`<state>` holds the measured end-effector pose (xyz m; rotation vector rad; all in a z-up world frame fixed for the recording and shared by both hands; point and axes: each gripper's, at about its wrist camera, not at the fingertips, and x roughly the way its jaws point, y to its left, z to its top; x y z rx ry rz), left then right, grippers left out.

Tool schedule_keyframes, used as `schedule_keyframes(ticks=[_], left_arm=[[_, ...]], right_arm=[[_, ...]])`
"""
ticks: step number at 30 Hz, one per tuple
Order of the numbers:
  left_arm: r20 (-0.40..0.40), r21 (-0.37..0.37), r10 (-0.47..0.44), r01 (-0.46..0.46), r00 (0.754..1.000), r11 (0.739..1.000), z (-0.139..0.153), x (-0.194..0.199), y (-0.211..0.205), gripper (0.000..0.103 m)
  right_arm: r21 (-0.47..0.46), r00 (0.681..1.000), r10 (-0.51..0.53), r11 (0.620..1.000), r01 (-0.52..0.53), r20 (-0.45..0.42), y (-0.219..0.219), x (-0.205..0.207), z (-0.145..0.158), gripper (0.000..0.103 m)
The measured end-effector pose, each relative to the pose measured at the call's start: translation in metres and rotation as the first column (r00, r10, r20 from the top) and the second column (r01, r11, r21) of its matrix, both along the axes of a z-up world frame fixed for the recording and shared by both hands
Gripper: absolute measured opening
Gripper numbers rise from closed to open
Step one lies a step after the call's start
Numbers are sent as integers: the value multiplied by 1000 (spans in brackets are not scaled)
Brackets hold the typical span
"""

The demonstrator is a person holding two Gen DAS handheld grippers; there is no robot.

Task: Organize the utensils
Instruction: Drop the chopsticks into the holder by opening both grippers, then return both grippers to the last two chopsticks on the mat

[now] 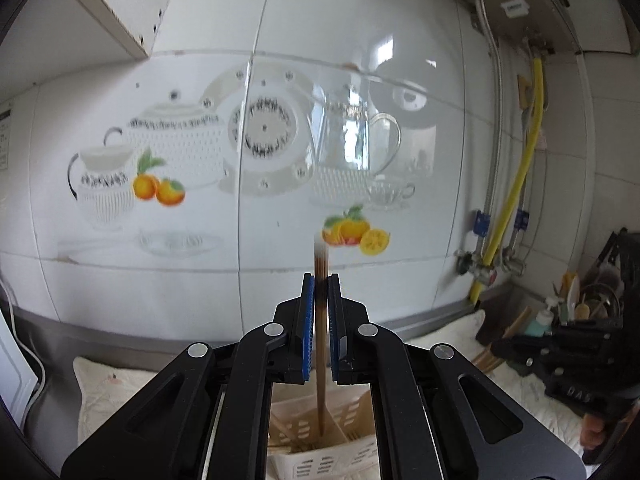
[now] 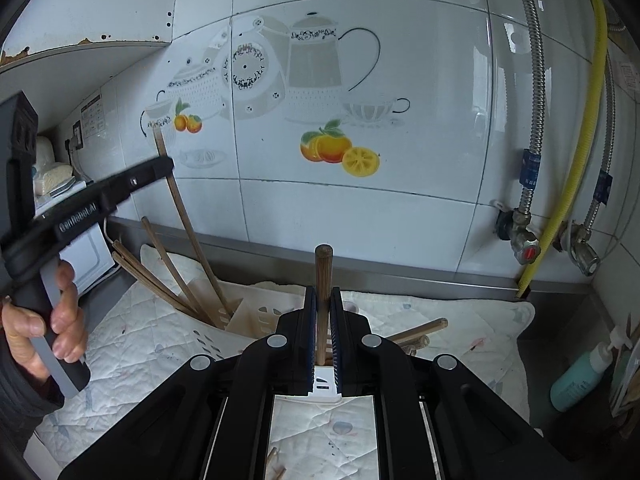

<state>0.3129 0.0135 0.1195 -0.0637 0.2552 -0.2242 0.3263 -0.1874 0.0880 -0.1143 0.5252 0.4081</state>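
Note:
My left gripper (image 1: pixel 321 280) is shut on a brown chopstick (image 1: pixel 321 264) that stands upright, its lower end down in a compartment of the white slotted utensil holder (image 1: pixel 352 412). In the right wrist view the left gripper (image 2: pixel 160 168) holds that chopstick (image 2: pixel 188 232) over the holder (image 2: pixel 264 316), where several other chopsticks (image 2: pixel 160 276) lean. My right gripper (image 2: pixel 323 294) is shut on a wooden stick (image 2: pixel 323 272), upright above the holder's near edge.
A quilted white cloth (image 2: pixel 460 320) covers the steel counter. More wooden sticks (image 2: pixel 420 330) lie behind the right gripper. A teal pump bottle (image 2: pixel 580 376) stands at the right. Pipes, valves and a yellow hose (image 2: pixel 576 184) run down the tiled wall.

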Motion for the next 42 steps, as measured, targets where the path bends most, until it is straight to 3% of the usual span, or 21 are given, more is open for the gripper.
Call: schedule_keyframes(ticks=[4,7,15,20,30,37,42], left_arm=[[-40,-18,-7,6,999,1000,-8,1,5,9],[-37,-17,-18,18,999,1000,-6,-6,7,12],[17,-21,-8,8,1000,1000,18,-54,13,41],[30,-39,-7,8,1000,999,18,-100,19,58],[6,-68,40,-40,999,997,-26,-180,37,90],[-66,-58,91,-95,994,994,-66,-208,49,98],[-132,-77,125,-136,983,988,-93,-216,58,98]], right_arm=[[-5,1000,-10,1000,10,4,1,-2,2,10],[-15,1000,-18,1000,18,25,1,-9,8,19],[-16,995,-28,999,30,97,-6,-53,29,25],[7,995,-10,1000,9,96,-11,-97,18,26],[16,999,-16,1000,16,-28,-12,-172,-61,26],[-5,991,-36,999,36,-129,-2,-212,-122,23],[26,972,-62,997,69,-227,2,-227,-164,14]])
